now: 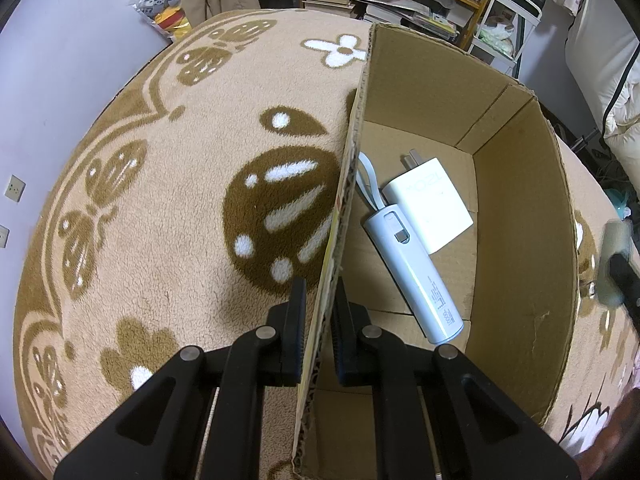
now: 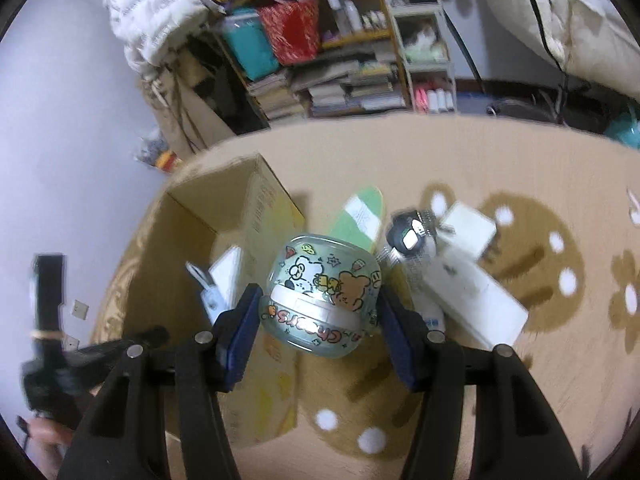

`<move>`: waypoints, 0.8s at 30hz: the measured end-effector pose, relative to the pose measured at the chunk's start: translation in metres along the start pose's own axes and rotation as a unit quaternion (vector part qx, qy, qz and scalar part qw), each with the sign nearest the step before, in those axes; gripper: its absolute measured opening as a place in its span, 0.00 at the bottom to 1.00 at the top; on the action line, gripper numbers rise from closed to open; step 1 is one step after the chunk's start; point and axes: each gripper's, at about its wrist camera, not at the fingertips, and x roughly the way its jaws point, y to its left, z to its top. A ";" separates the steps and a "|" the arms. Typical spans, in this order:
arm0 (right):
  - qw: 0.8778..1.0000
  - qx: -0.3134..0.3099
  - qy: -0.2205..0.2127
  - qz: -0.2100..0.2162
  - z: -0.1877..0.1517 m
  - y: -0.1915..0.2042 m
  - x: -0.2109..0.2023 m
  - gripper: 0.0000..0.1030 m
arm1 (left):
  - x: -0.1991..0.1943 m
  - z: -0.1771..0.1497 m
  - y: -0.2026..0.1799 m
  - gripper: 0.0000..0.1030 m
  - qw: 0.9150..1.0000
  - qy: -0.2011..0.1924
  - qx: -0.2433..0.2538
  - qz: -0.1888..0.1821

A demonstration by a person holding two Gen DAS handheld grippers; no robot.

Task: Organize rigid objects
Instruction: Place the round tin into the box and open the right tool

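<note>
Left hand-held gripper (image 1: pixel 318 312): clamped on cardboard box (image 1: pixel 520 208) wall; power bank (image 1: pixel 416 276) and charger (image 1: pixel 432 204) lie inside. Right hand-held gripper (image 2: pixel 316 312): cartoon-printed jar (image 2: pixel 320 296) is gripped above the blanket (image 2: pixel 520 380), beside the box.

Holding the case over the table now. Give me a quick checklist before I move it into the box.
1. Right gripper grip on the case: ok, both pads press its sides and it hangs clear of the blanket.
2. Left gripper steadying the box: ok, shut on the near wall.
3. Box opening: ok, top is open.
4. Free floor inside: ok, the power bank and charger lie by the gripped wall; the far half is bare.
5. Path from case to box: cannot tell, the right wrist view is blurred.
6. Items left on the blanket: not ok, a green card, a white block and others remain.
</note>
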 end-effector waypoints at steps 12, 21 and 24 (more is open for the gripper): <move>0.996 -0.064 -0.034 0.061 0.036 0.066 -0.034 0.61 | 0.000 0.000 0.002 0.11 1.000 0.000 -0.002 -0.002; 0.992 -0.080 -0.013 0.098 0.028 0.106 -0.018 0.60 | 0.000 0.000 0.003 0.11 1.000 0.000 -0.004 -0.004; 0.992 -0.078 -0.004 0.098 0.023 0.108 -0.011 0.61 | 0.000 0.000 0.003 0.11 1.000 0.000 -0.005 -0.006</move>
